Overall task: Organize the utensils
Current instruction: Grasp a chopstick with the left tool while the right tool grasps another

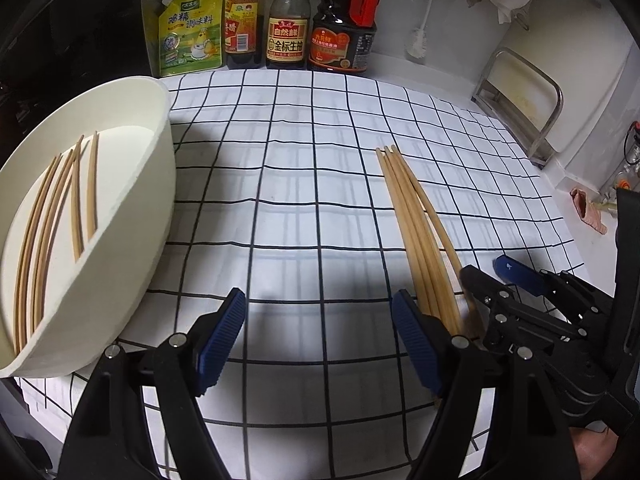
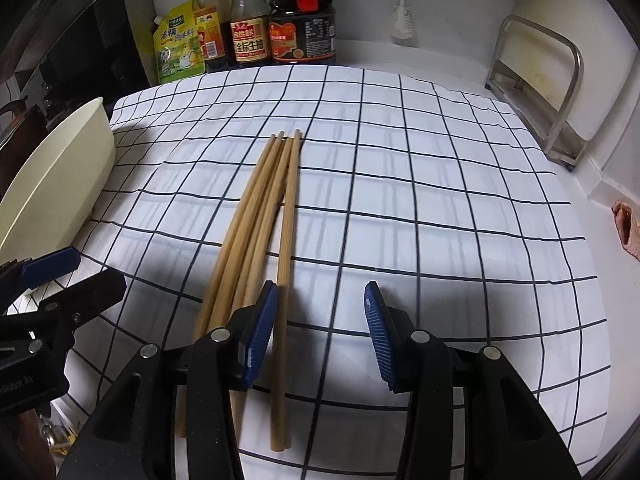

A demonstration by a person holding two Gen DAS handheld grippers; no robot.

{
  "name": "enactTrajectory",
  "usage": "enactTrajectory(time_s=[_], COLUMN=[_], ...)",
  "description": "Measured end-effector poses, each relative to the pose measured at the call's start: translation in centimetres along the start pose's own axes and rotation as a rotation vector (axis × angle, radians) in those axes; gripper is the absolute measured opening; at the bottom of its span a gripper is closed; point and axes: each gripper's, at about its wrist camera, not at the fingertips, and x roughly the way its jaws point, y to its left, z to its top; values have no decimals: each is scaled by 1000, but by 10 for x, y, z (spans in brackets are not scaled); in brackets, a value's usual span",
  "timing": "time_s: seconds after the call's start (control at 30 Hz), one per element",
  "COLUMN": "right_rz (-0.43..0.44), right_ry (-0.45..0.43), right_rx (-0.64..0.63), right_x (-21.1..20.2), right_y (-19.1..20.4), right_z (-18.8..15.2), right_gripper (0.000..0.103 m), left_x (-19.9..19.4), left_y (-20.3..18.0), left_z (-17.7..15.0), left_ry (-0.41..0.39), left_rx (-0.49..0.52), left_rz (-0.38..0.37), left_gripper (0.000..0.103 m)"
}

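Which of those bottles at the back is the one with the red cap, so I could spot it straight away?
Look past the checked cloth to the row of condiment bottles against the back wall. The one you want, the dark sauce jug, stands at the right end of that row. It is the widest and darkest, and alone has a big red flip cap.

Checked cloth (image 2: 400, 200): middle and right part lay bare and passable. Obstacles: cream bowl (image 1: 132, 200) at left edge, bottles (image 1: 288, 24) along back edge, metal rack (image 2: 560, 92) at right back corner, chopsticks (image 2: 264, 208) mid-cloth.
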Motion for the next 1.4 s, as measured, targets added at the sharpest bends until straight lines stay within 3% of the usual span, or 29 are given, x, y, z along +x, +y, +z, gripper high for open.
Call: enactTrajectory(time_s=[0.6,1.13,1.4], right_rz=[22,30,21], right_ry=[-33,-39,-25], right_rx=[78,77,23], right_x=[-9,-10,-6], right_y=[-33,-34,-22], right_z=[-7,-6,-5], right_gripper=[43,43,43], left_x=[23,34,37], left_y=[-38,-42,-35], left_z=[1,0,5], left_ry=[30,48,44], left_rx=[49,65,55], left_rz=[-16,58,84], left_gripper=[74,74,69])
